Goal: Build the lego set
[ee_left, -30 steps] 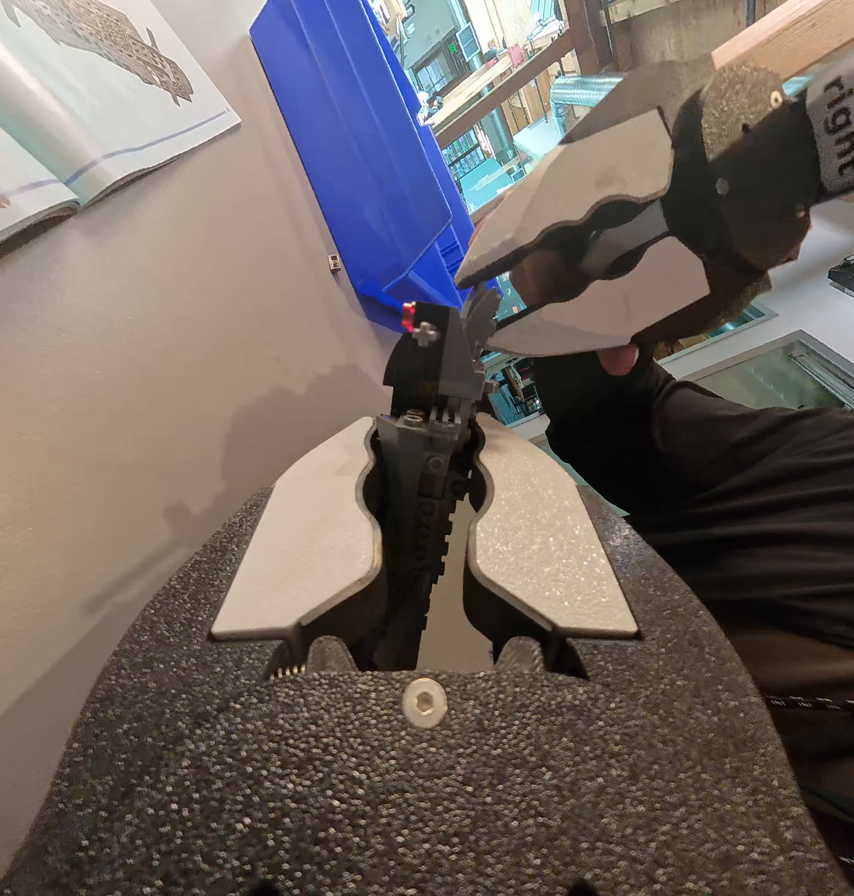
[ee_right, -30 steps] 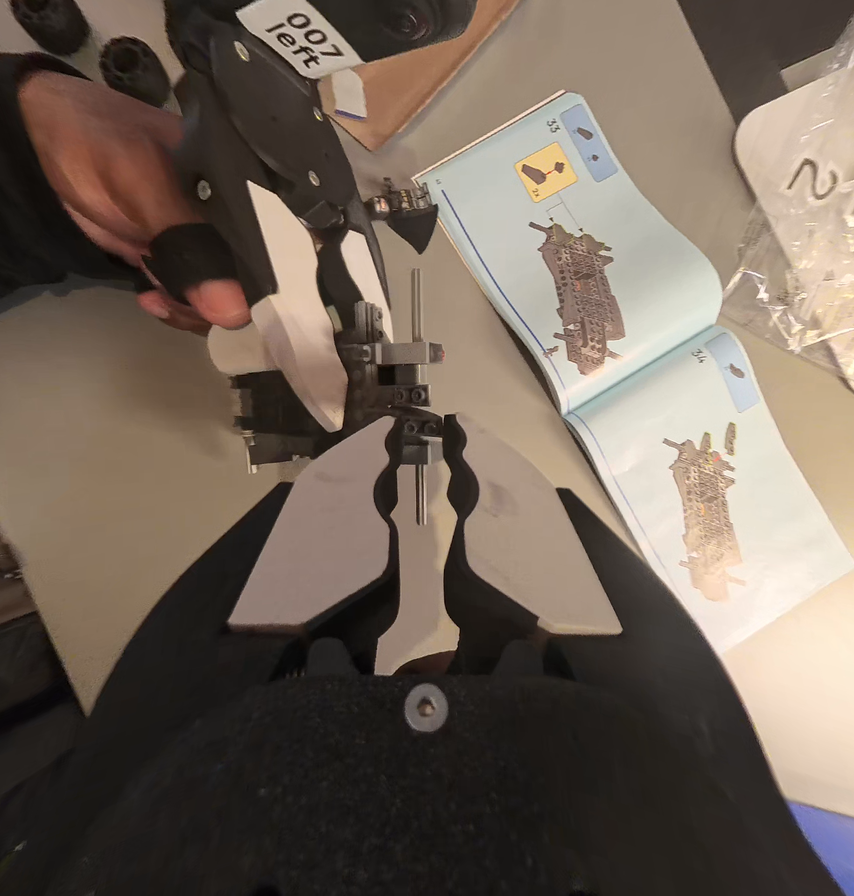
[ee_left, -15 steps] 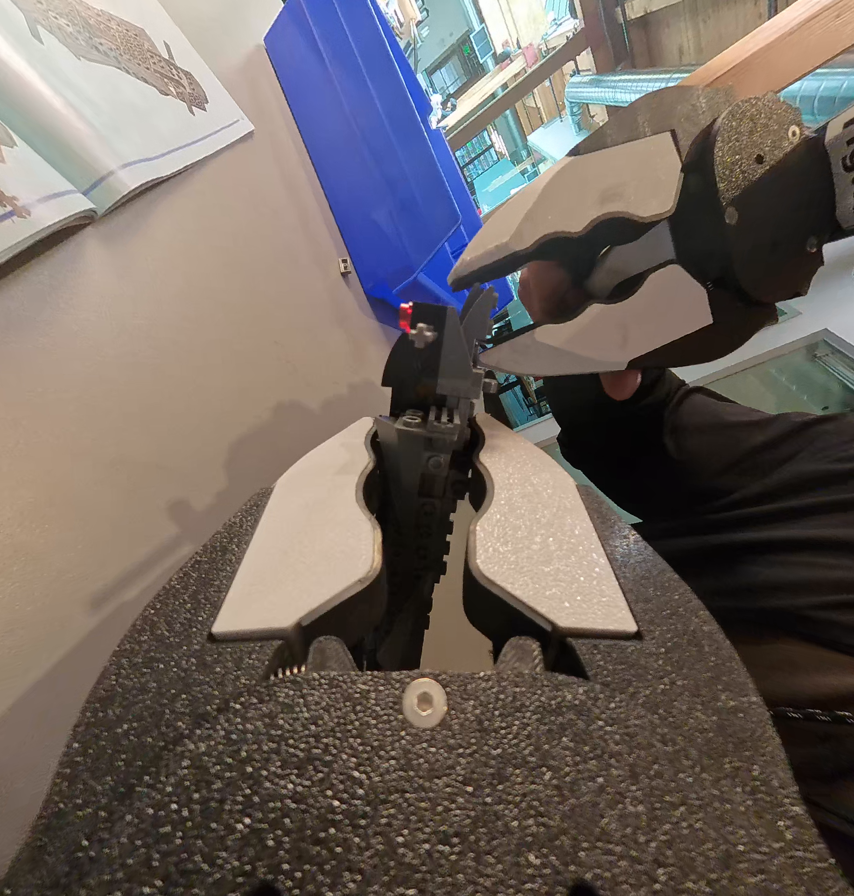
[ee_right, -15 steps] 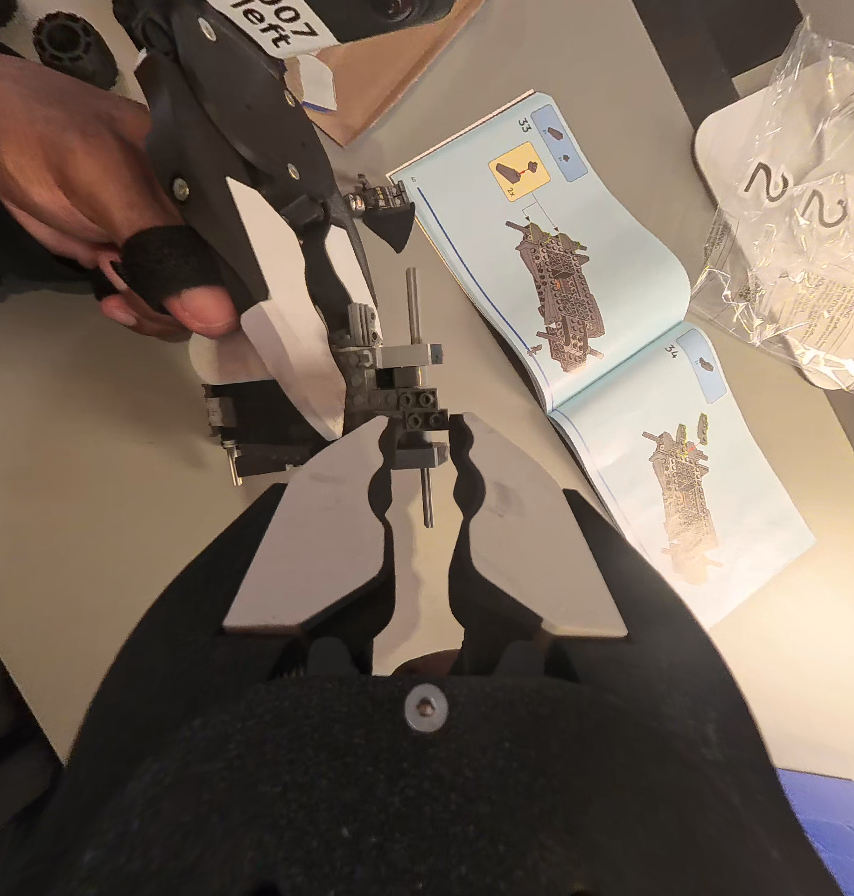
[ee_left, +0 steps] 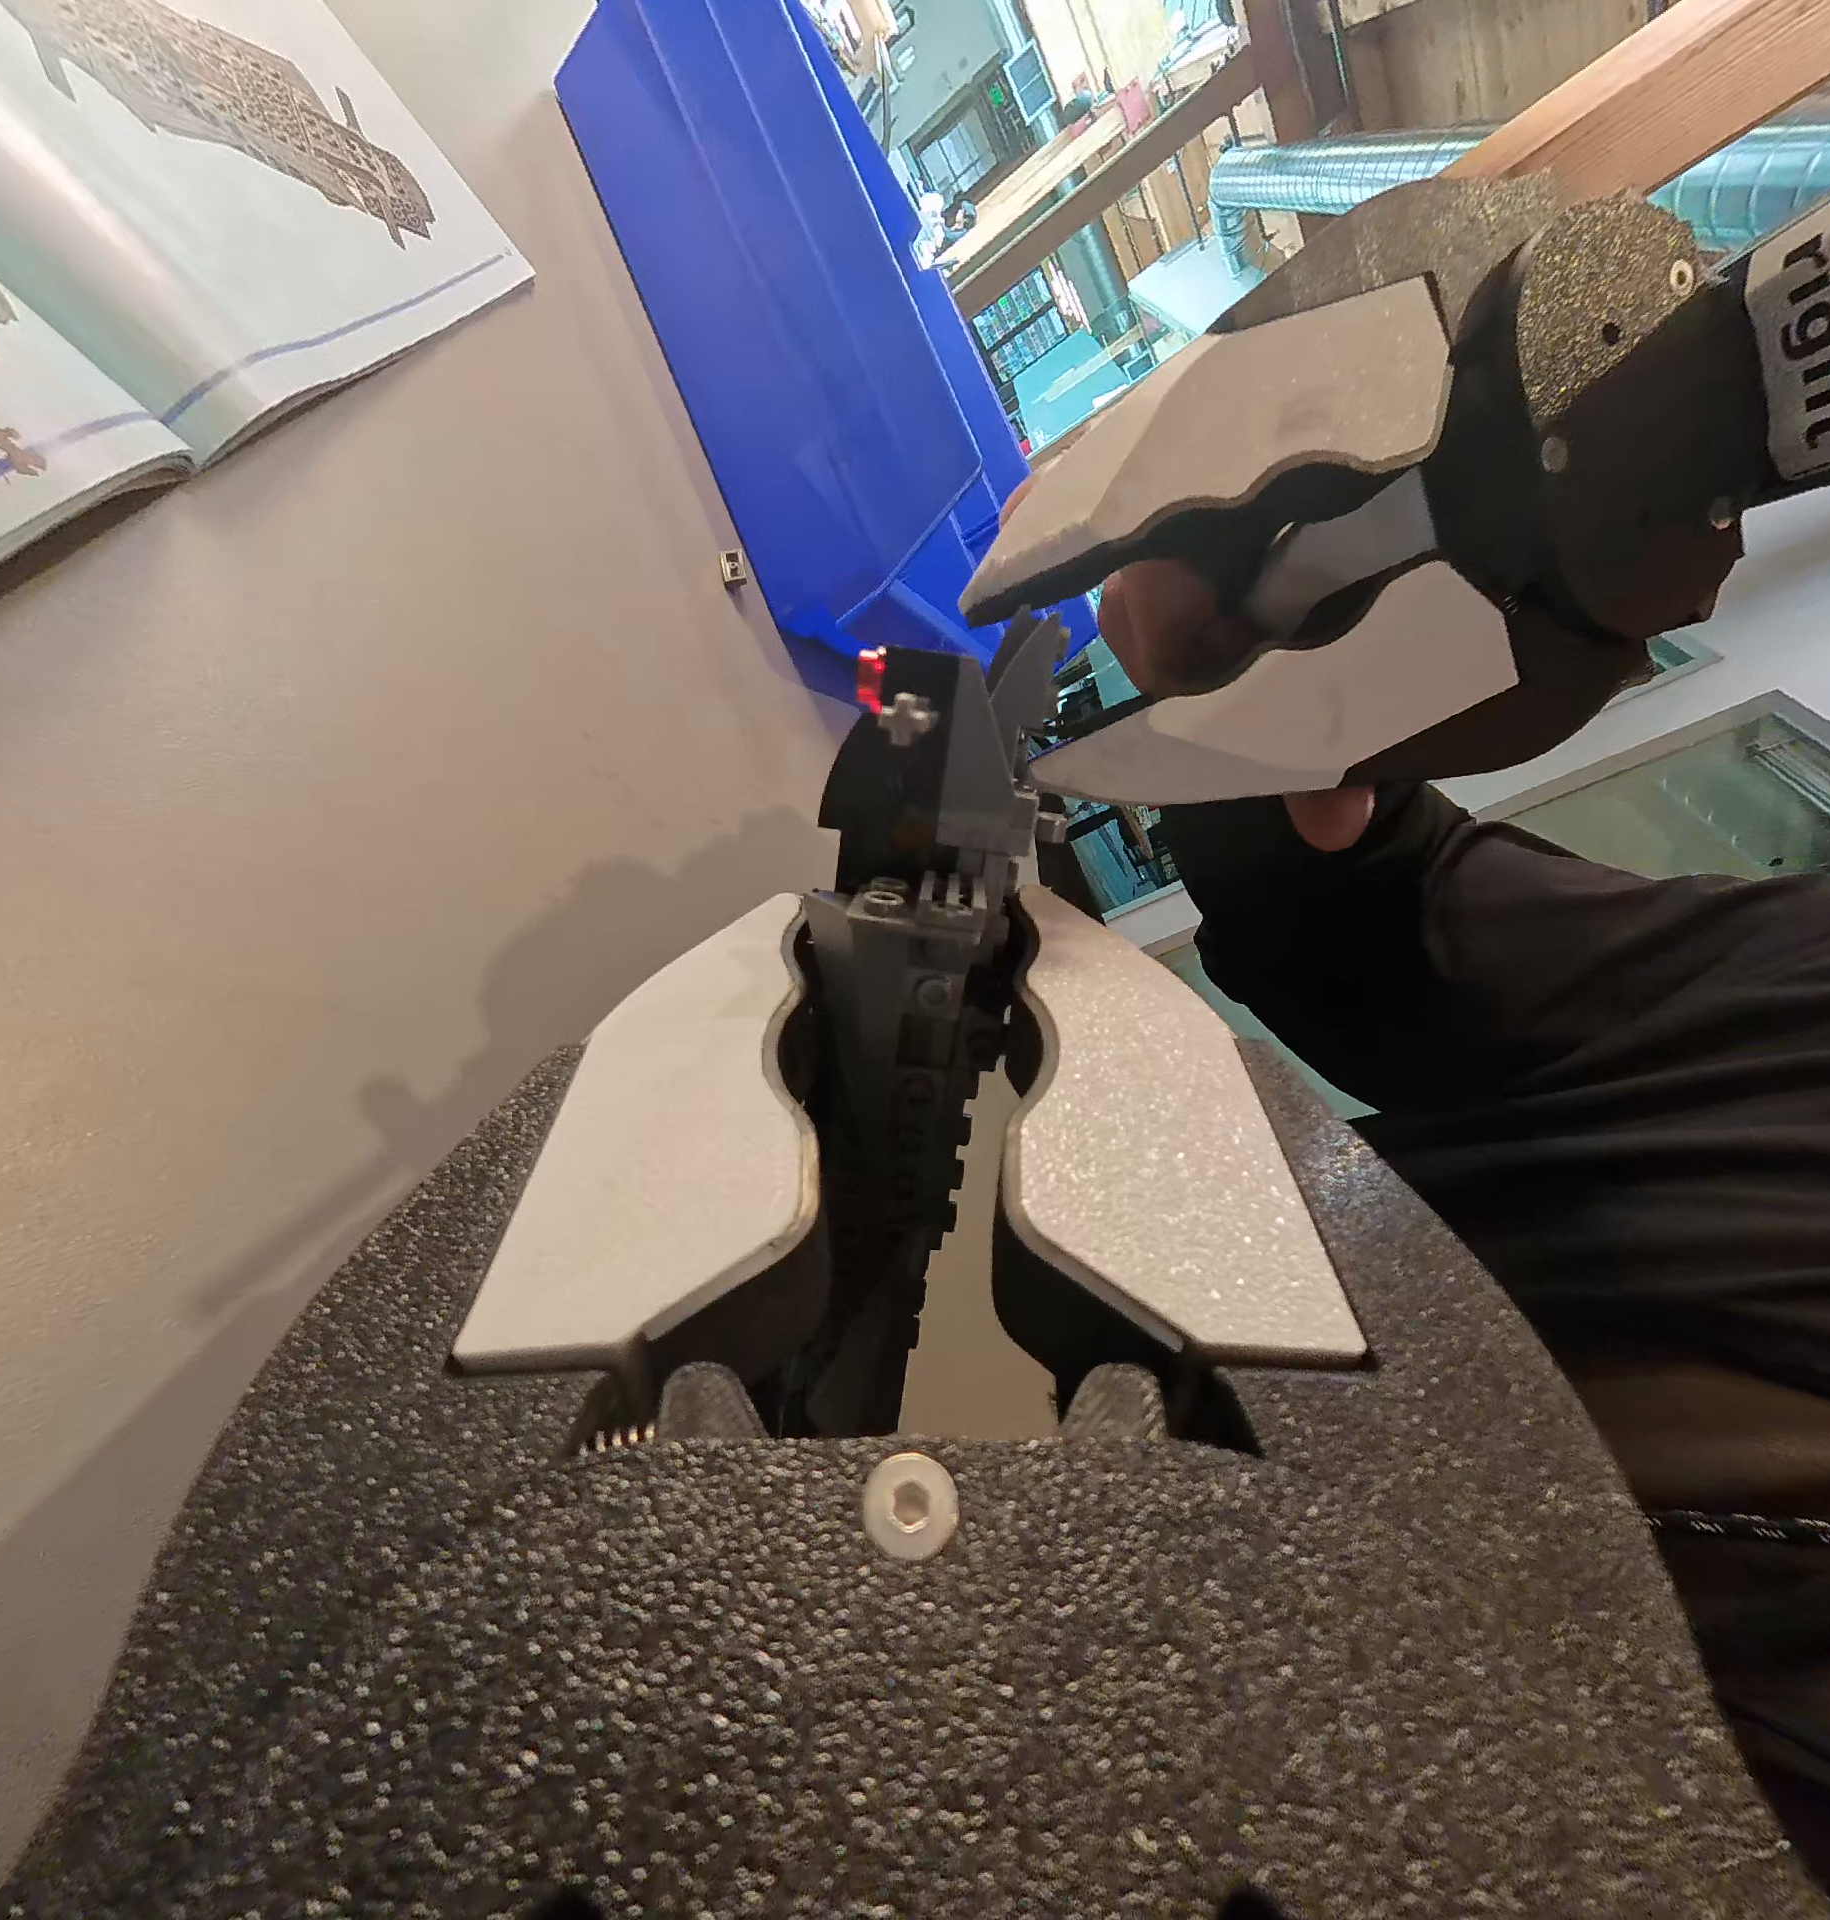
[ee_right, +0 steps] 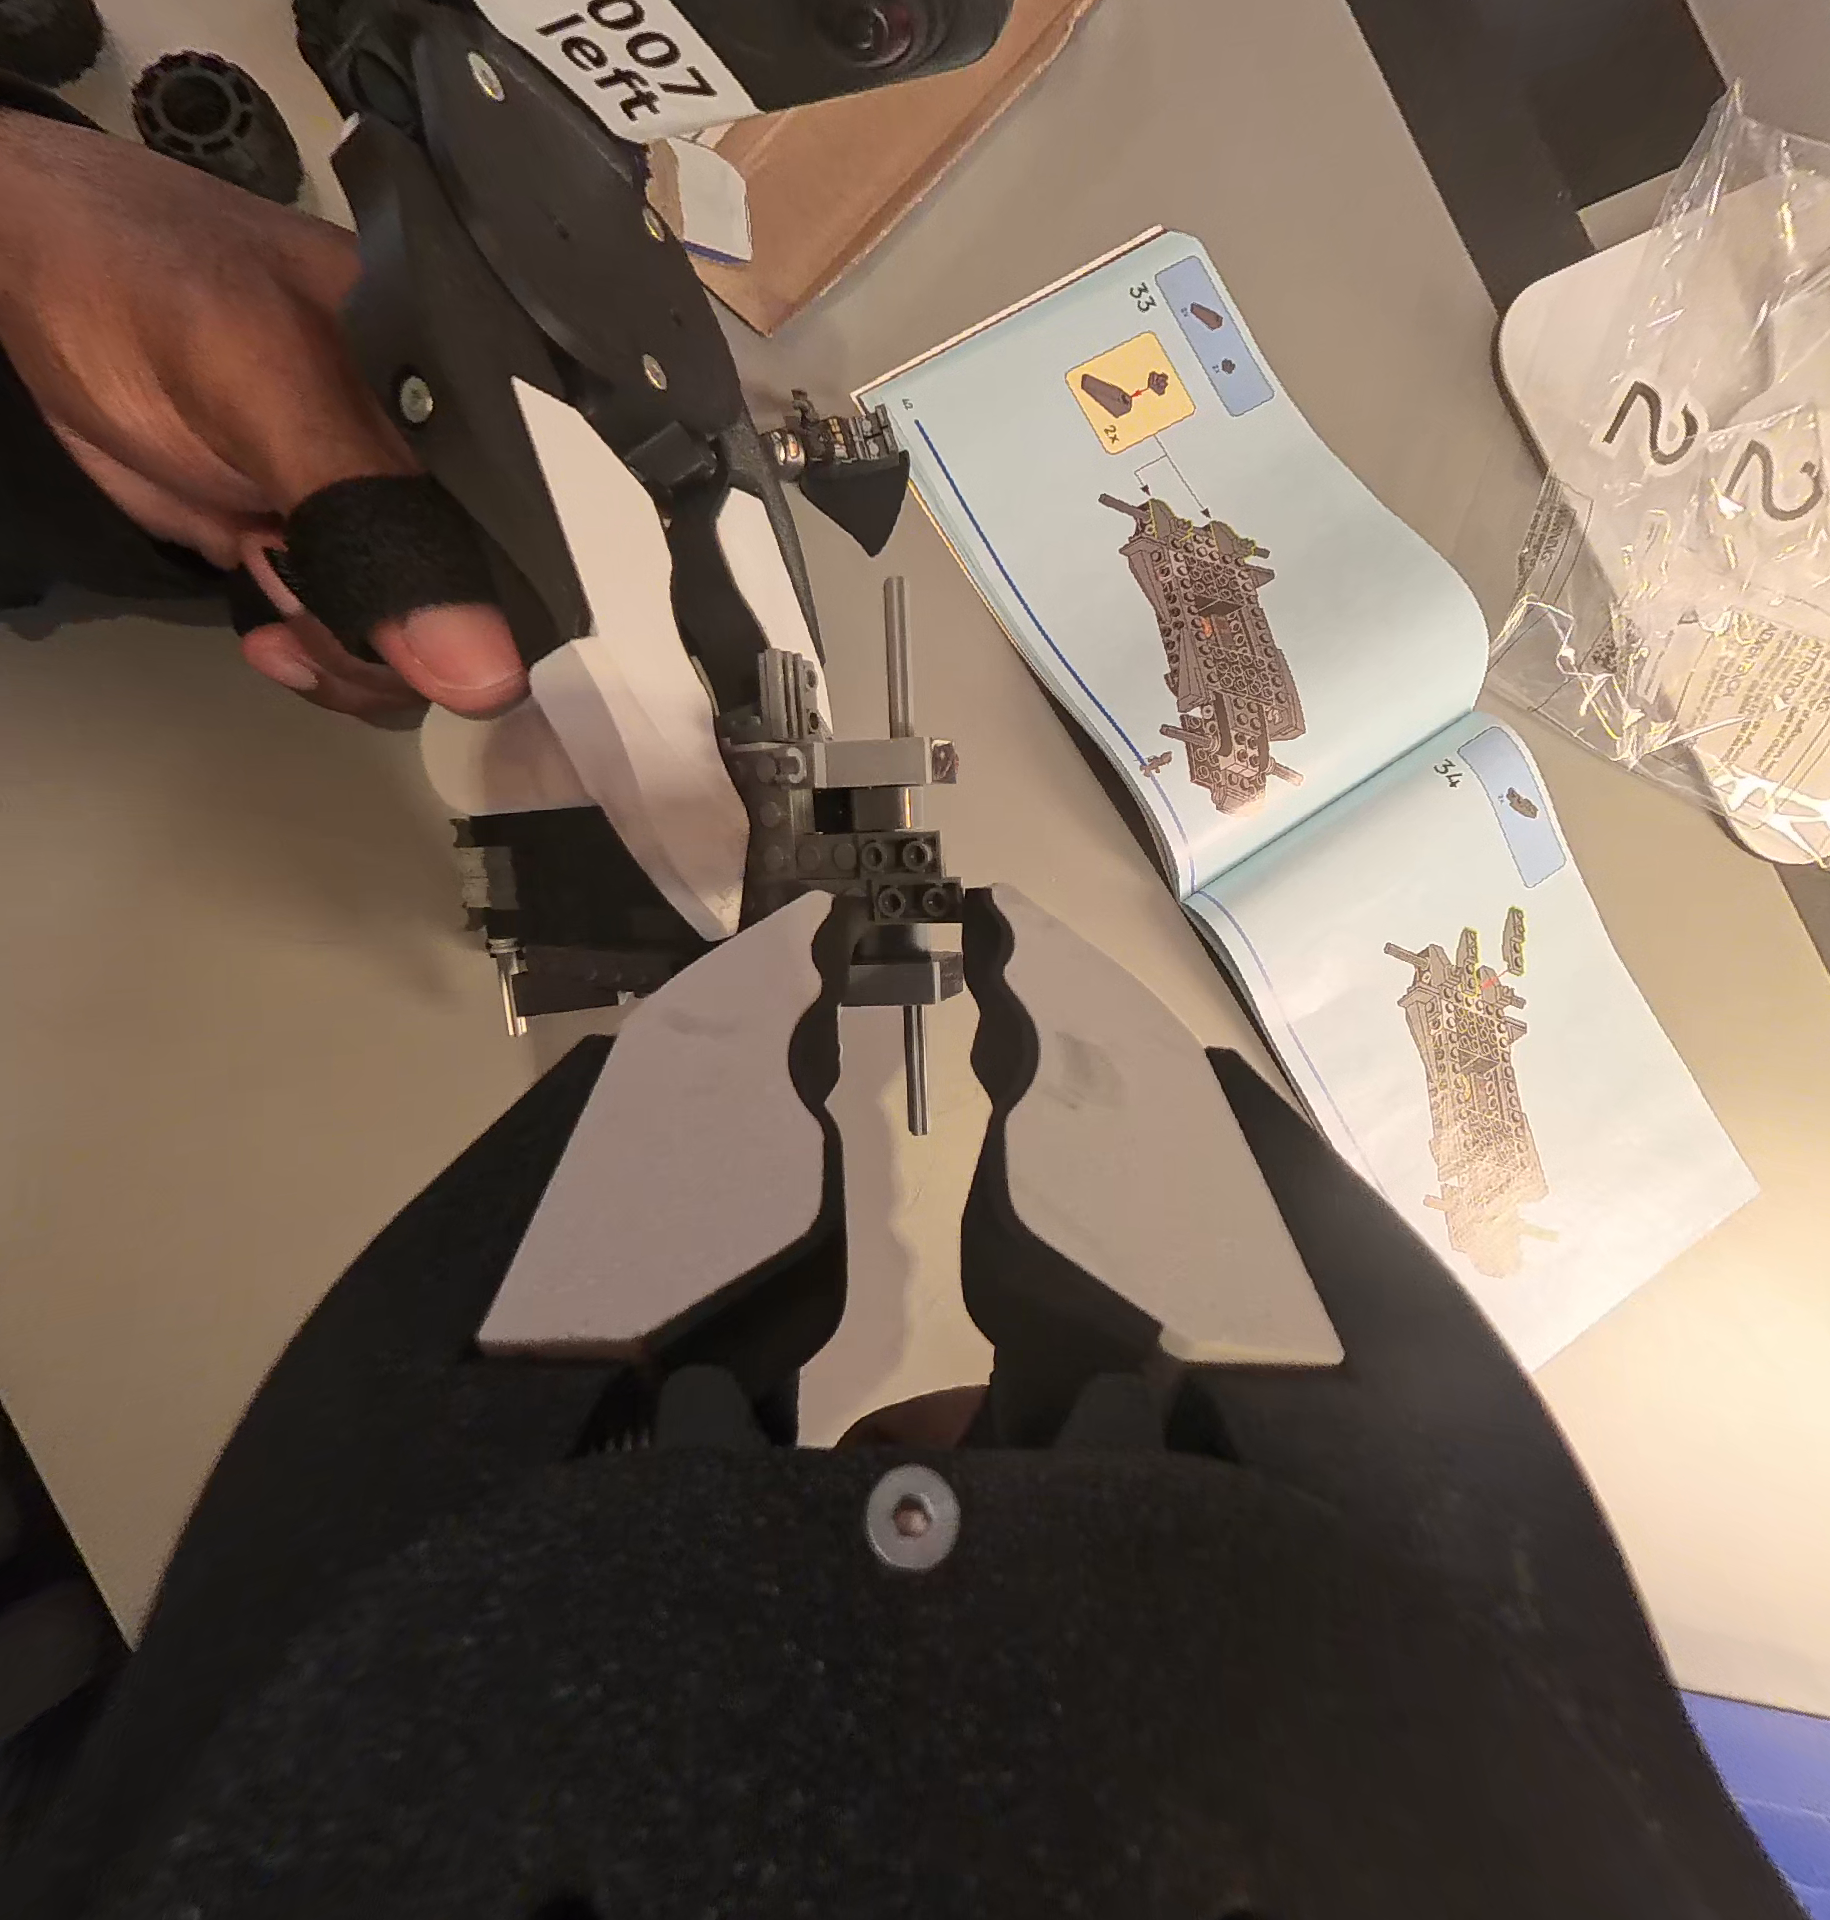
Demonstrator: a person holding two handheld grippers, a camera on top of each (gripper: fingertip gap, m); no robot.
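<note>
Beige tabletop (ee_right: 215, 831) takes up most of the right wrist view, with plenty of bare surface from 7 to 9 o'clock of the build and not much room anywhere else. Blue plastic bin (ee_left: 786, 343) stands at 12 o'clock in the left wrist view, its lower edge just behind the model's tip. An open instruction booklet (ee_right: 1358, 727) lies at 2 to 4 o'clock of the right gripper, its near edge close beside the model but not touching. Clear plastic bags (ee_right: 1721, 468) are piled up at the 2 o'clock corner, and a cardboard sheet (ee_right: 890, 156) sits at 12.

Left gripper (ee_left: 906, 925) is clamped on the dark grey brick model (ee_left: 921, 831), both pads pressed on its sides, the model sticking out past the fingertips toward 12 o'clock. A hand (ee_right: 194, 416) holds that gripper from 10 o'clock.

Right gripper (ee_right: 906, 914) has its fingertips around the model's small grey end block (ee_right: 890, 982), pads against both sides of it, so it's gripping the same build. A thin grey axle (ee_right: 916, 1070) runs down between the fingers toward 6 o'clock, clear of both.

A tiny grey piece (ee_left: 732, 566) lies loose by the bin's edge.
</note>
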